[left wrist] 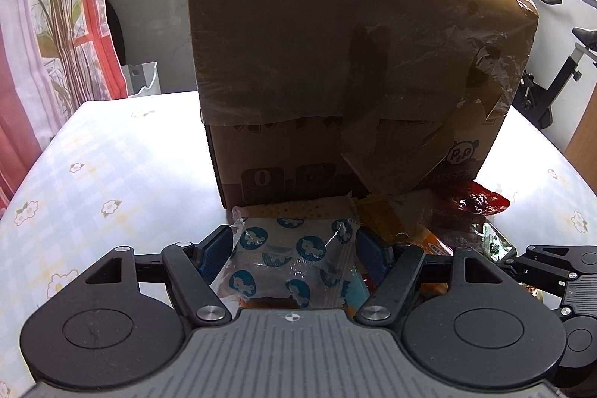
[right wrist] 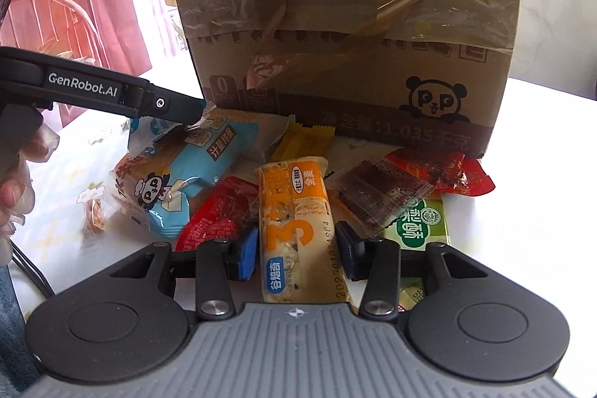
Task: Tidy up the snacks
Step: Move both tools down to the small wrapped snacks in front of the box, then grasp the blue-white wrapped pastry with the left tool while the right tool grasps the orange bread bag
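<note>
A tall taped cardboard box (left wrist: 335,62) stands on the table, also in the right wrist view (right wrist: 347,36). Several snack packets lie in a pile at its foot. My left gripper (left wrist: 294,248) is shut on a blue-and-clear packet with round animal marks (left wrist: 294,260); the same packet shows in the right wrist view (right wrist: 186,181) held at its top edge by the left gripper (right wrist: 194,110). My right gripper (right wrist: 296,248) has its fingers on both sides of an orange cereal bar packet (right wrist: 298,230), touching or nearly touching it.
Red packets (right wrist: 220,211) (right wrist: 440,170), a brown packet (right wrist: 380,196), a yellow packet (right wrist: 306,144) and a green packet (right wrist: 418,222) lie around the bar. The floral tablecloth (left wrist: 112,174) stretches left. An exercise bike (left wrist: 552,77) stands beyond the table's right edge.
</note>
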Demonstrator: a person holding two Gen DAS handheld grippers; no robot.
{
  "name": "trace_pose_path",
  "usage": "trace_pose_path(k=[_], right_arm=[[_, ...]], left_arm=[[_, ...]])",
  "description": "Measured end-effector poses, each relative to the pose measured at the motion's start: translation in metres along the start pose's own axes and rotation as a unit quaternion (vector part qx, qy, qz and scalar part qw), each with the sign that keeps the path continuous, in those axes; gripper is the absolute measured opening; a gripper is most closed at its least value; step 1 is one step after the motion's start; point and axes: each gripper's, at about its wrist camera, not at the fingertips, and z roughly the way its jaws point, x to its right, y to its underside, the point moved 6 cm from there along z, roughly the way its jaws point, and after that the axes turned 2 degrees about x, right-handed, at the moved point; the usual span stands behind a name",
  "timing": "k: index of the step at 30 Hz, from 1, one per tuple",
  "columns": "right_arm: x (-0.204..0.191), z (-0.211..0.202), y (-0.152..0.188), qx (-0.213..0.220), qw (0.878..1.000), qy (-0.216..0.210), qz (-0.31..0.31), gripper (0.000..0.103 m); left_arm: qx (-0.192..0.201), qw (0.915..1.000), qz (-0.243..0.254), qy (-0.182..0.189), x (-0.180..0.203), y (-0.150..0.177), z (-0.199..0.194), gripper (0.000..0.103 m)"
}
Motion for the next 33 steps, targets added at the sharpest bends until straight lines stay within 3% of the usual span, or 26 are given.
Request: trace_pose_path(k=[10, 19, 29, 33], right_arm=[[0.000, 0.000, 0.001, 0.000, 1.000, 0.000, 0.002, 0.046], [0.000, 0.000, 0.001, 0.000, 1.000, 0.000, 0.003, 0.046], [0.001, -0.001, 0.001, -0.001, 1.000, 0.001, 0.005, 0.046], [0.001, -0.001, 0.001, -0.001, 1.000, 0.001, 0.008, 0.046]], left_arm=[[-0.003, 0.9997, -0.022, 0.006, -0.009, 0.001, -0.003, 0.077], [0.030, 0.9965, -0.071, 0.034, -0.031, -0.014, -0.016, 0.082], [-0.013, 0.9979, -0.046, 0.044, -0.019, 0.010, -0.001, 0.081], [-0.016, 0.9988, -0.029, 0.037, -0.016, 0.016, 0.000, 0.075]])
